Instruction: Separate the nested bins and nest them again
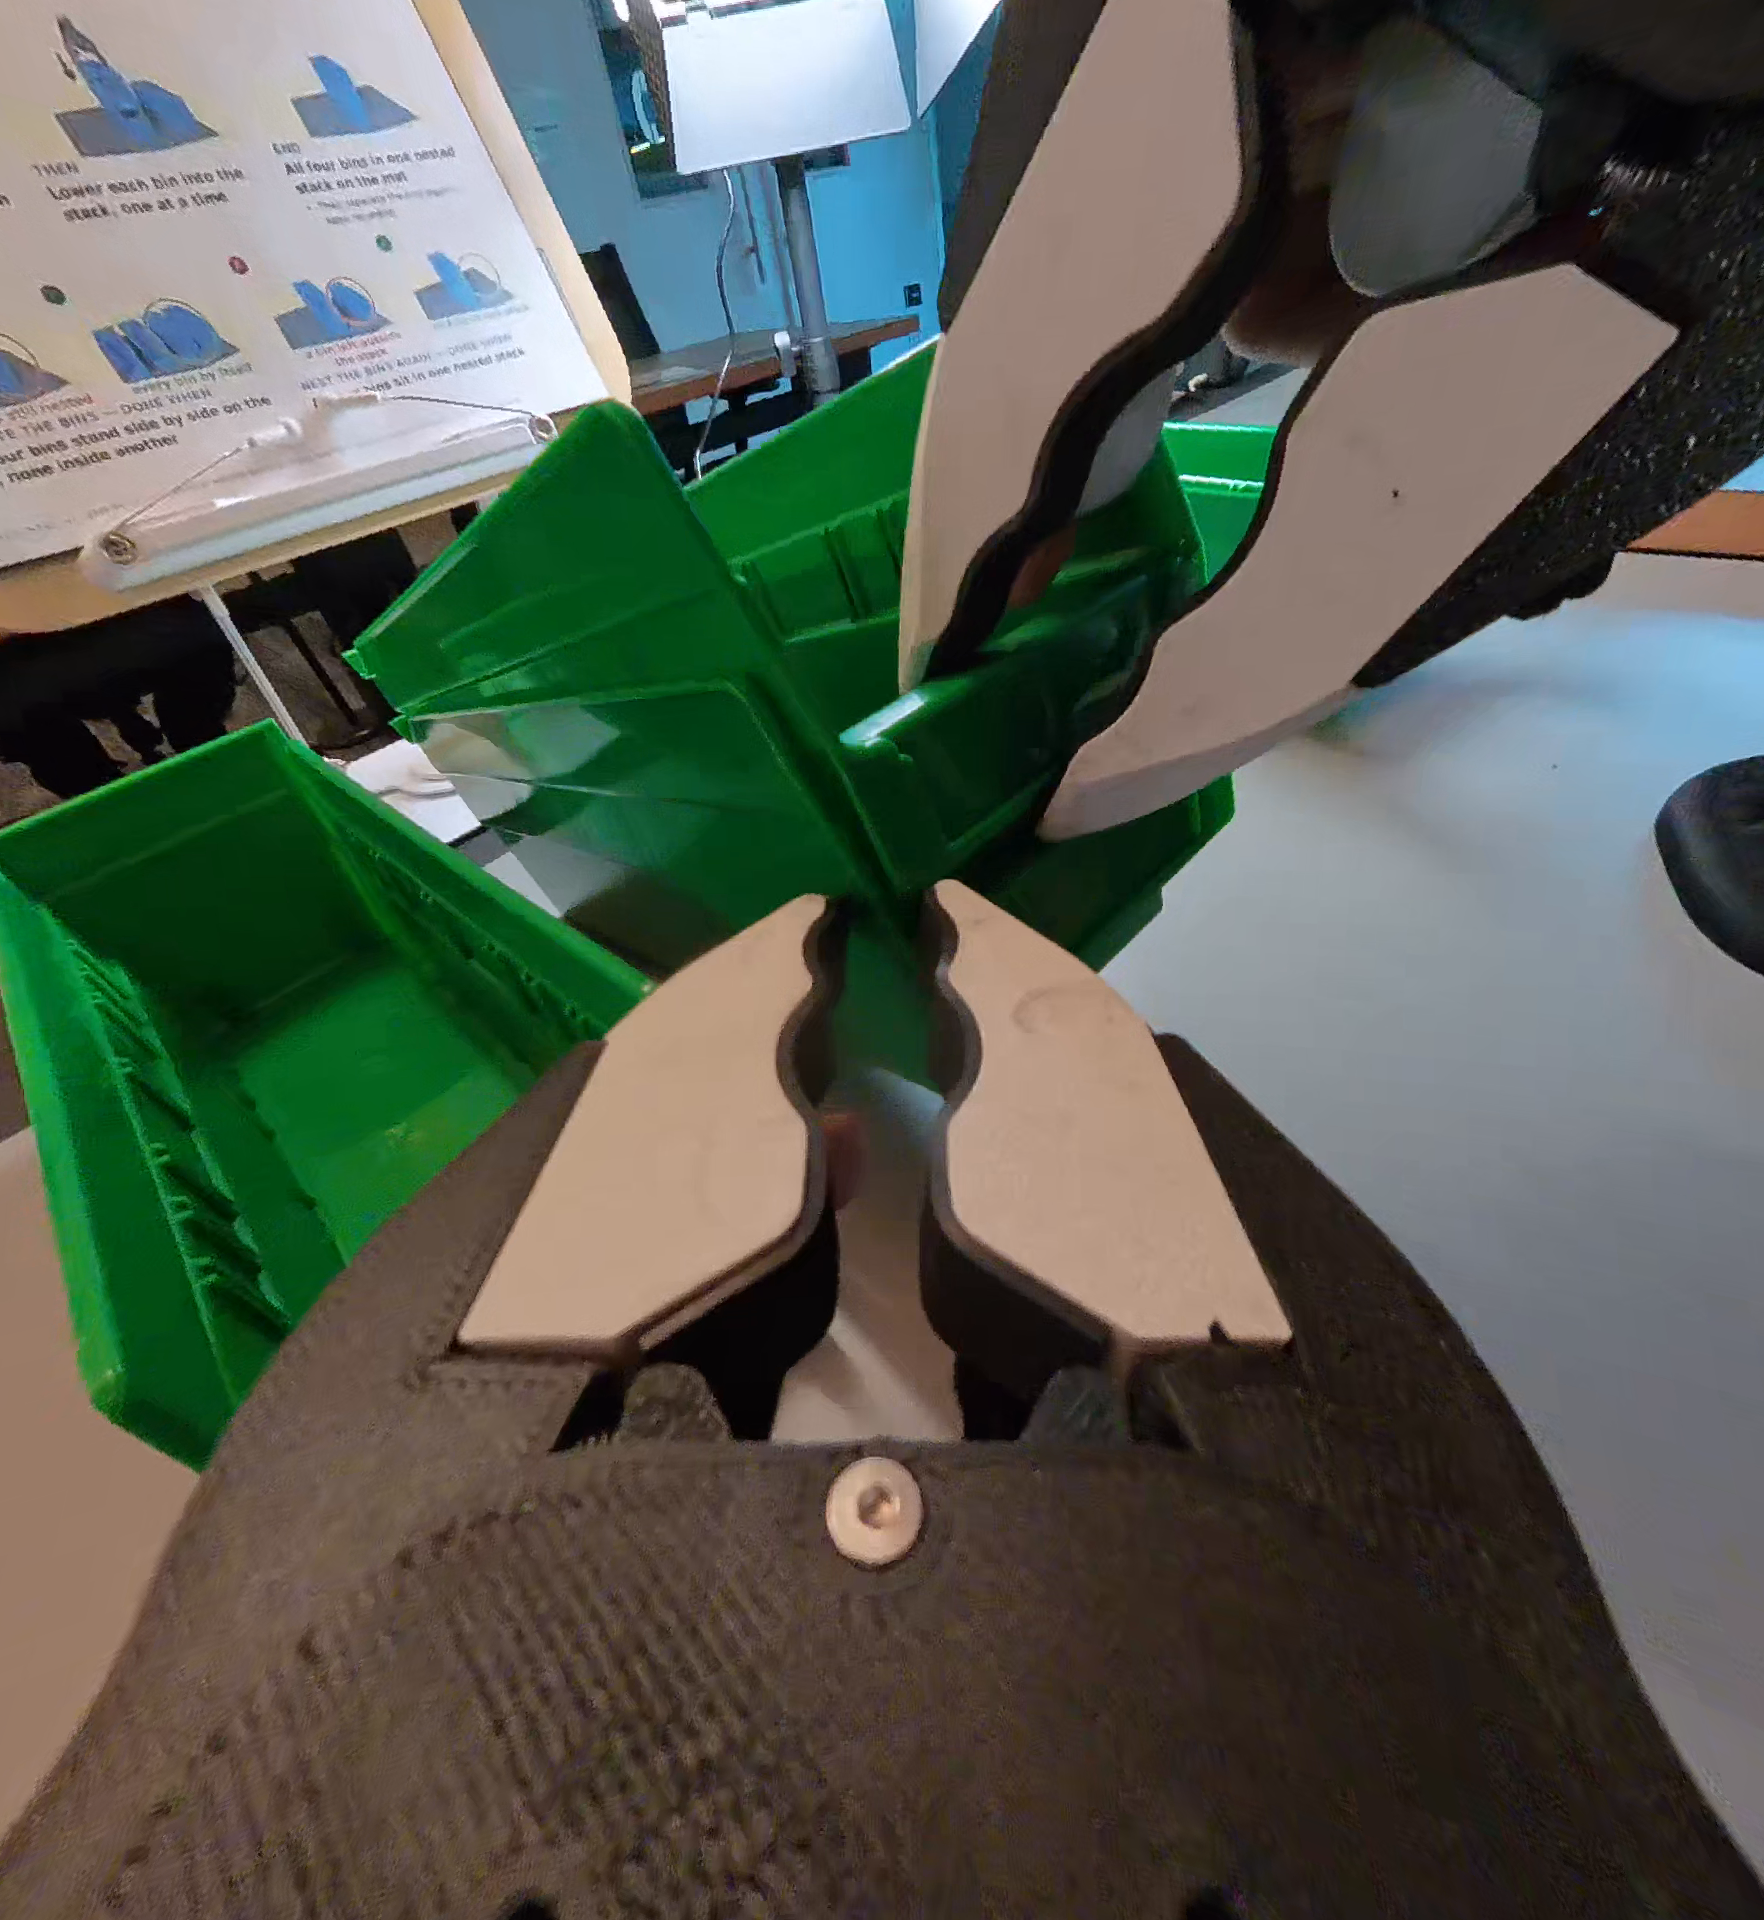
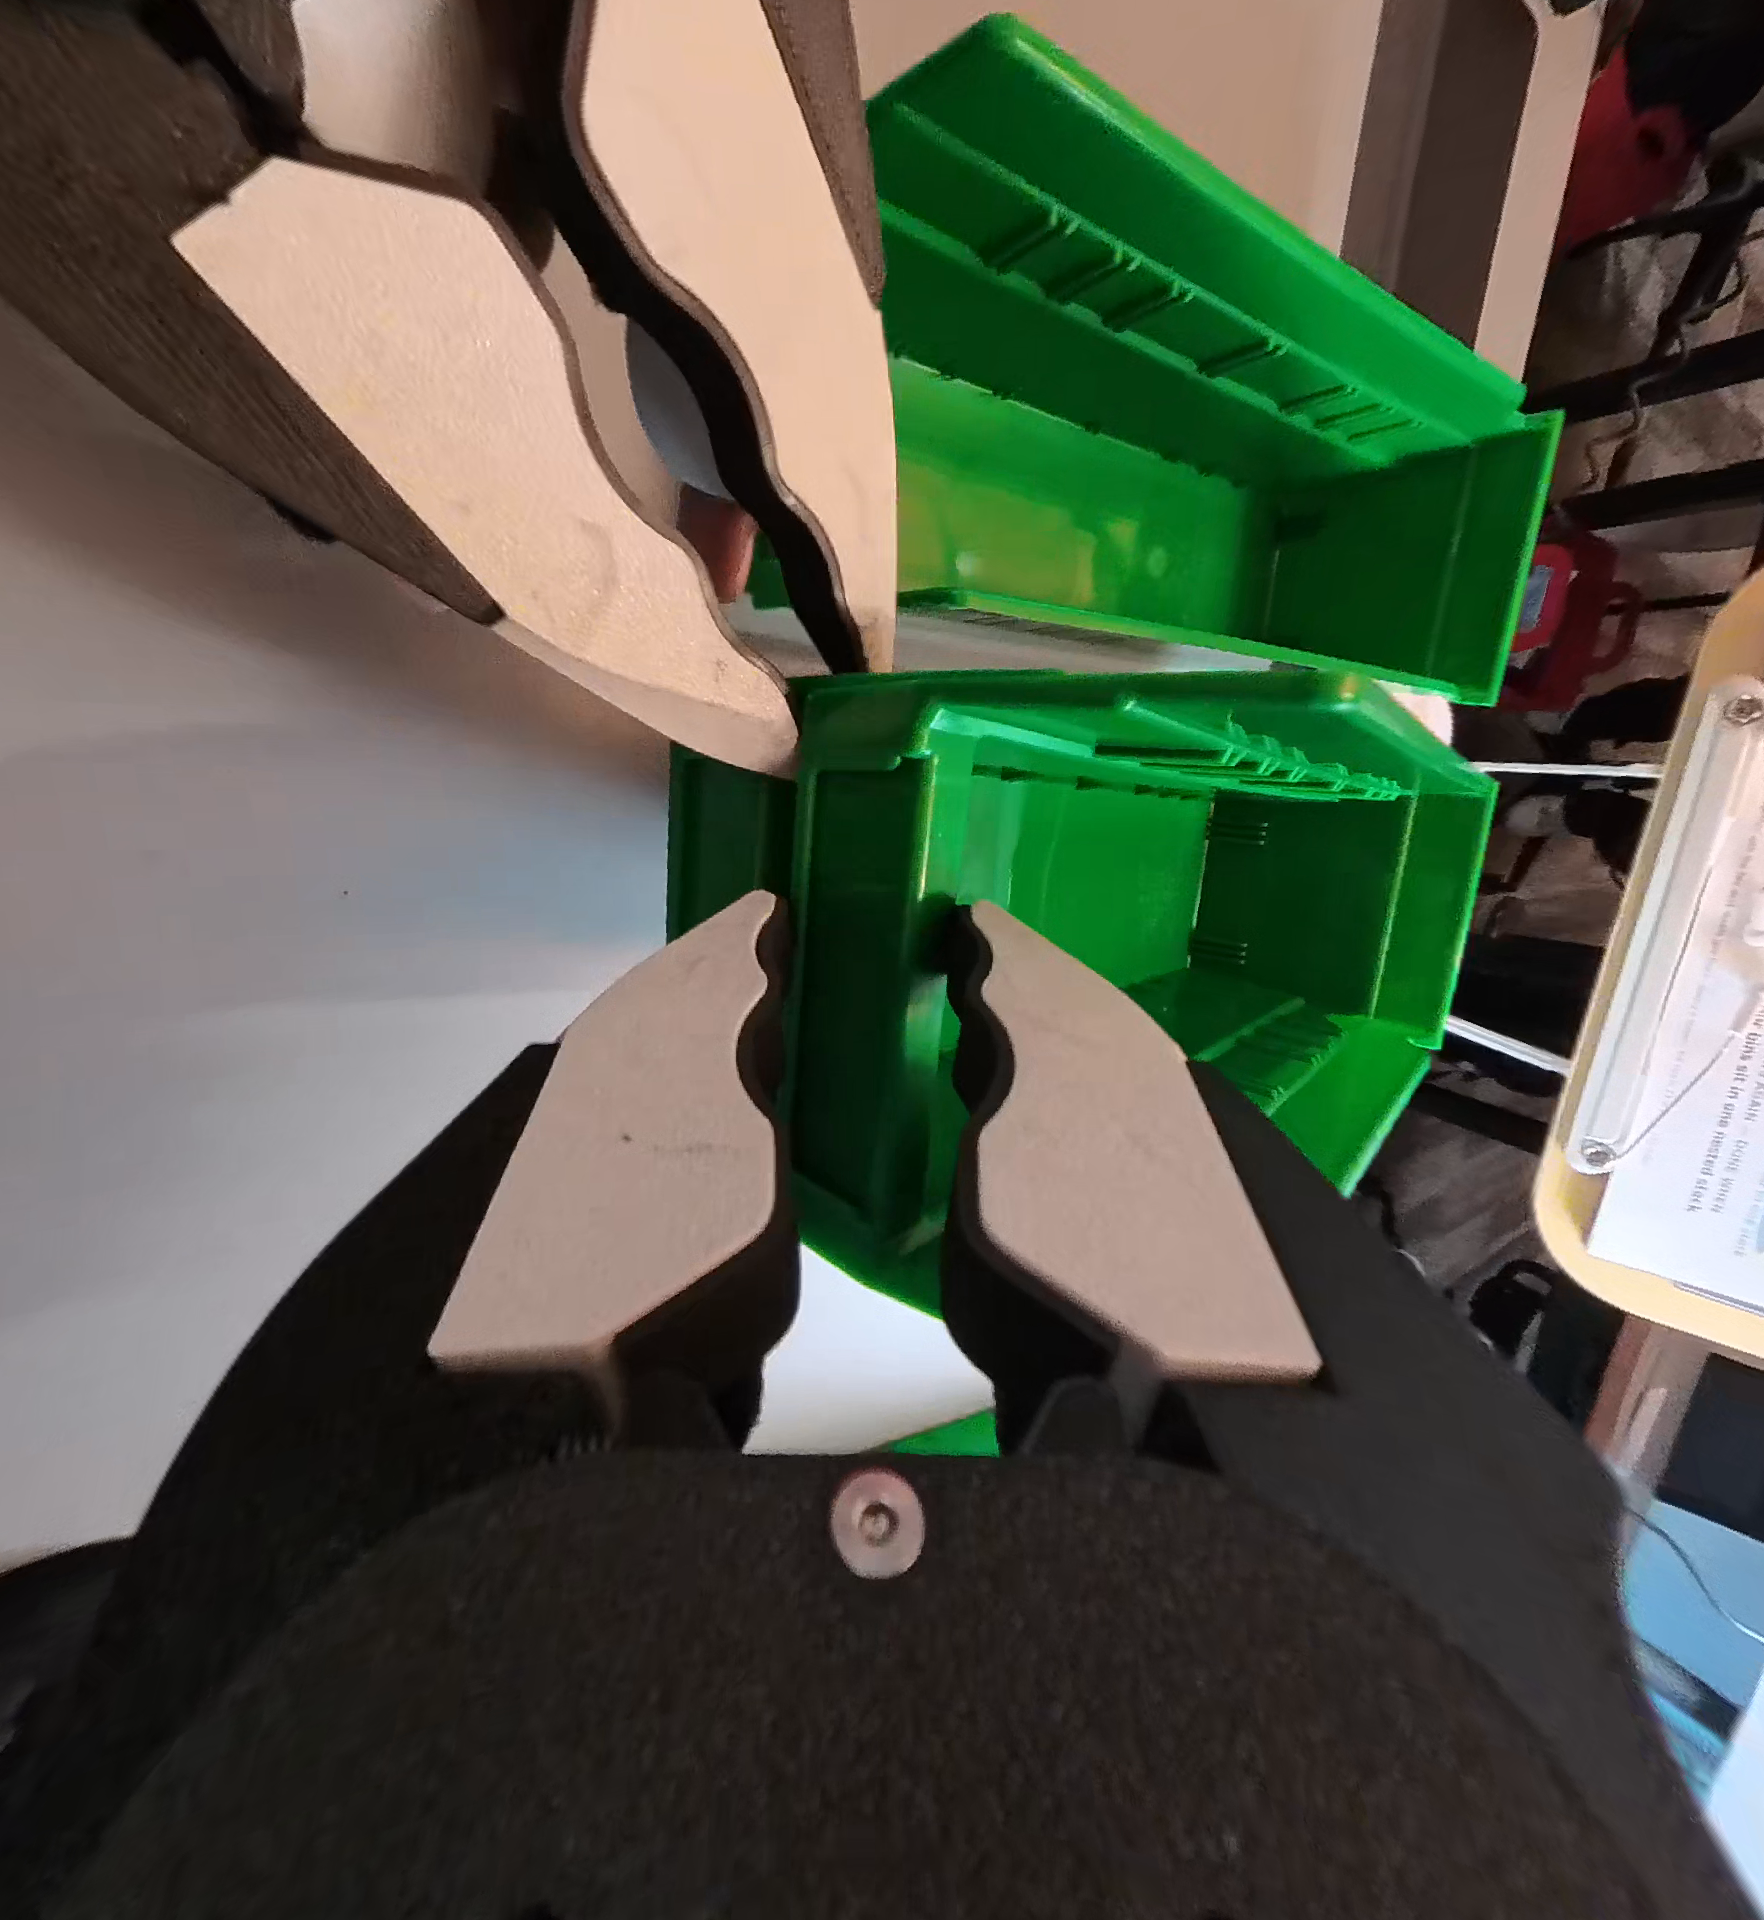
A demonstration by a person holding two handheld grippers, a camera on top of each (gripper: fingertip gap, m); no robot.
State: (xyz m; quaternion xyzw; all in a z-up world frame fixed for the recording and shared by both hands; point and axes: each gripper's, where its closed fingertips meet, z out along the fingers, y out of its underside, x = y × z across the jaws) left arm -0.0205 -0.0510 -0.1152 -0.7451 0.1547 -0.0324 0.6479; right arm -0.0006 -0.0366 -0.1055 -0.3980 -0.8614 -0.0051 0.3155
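Note:
A stack of nested green bins (image 1: 608,665) lies tilted on the white table; it also shows in the right wrist view (image 2: 1221,894). One more green bin (image 1: 234,1039) stands apart, open side up, left of the stack; it shows in the right wrist view (image 2: 1169,343) too. My left gripper (image 1: 883,920) is shut on a thin rim of the stack at its near corner. My right gripper (image 2: 867,920) is shut on the end wall of a bin in the stack. In the left wrist view the right gripper (image 1: 992,743) comes down from the upper right. The two grippers are close together.
An instruction board (image 1: 234,260) on a stand rises just behind the bins; it also shows in the right wrist view (image 2: 1709,935). The white table (image 1: 1480,1143) stretches to the right. A black rounded object (image 1: 1761,873) lies at its right edge. Left and right tips are no more than a few centimetres apart. The black rounded object (image 1: 1761,873) lies around 25 centimetres away from my right fingertips.

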